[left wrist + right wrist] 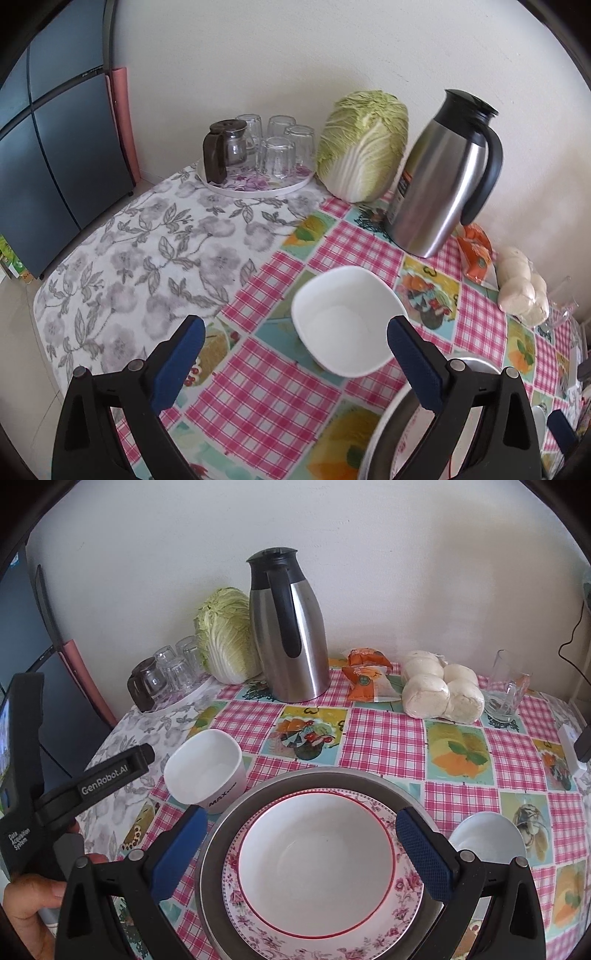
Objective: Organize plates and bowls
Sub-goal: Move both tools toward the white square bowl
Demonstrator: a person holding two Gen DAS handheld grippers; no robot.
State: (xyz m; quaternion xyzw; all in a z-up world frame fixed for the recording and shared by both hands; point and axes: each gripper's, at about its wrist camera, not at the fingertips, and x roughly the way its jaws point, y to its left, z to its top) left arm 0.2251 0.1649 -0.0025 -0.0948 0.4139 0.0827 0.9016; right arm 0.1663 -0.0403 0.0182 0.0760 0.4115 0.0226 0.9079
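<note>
Bowls sit on the checked tablecloth (266, 387). From the left wrist view, the left gripper (295, 339) is spread wide, holding nothing, with the white square bowl (345, 319) just past its tips and a steel jug (443, 173) farther back. From the right wrist view, the right gripper (301, 836) is also wide and empty, above a flowered plate (321, 875) lying in a metal dish (221, 827); a small white bowl (487, 836) sits near right.
</note>
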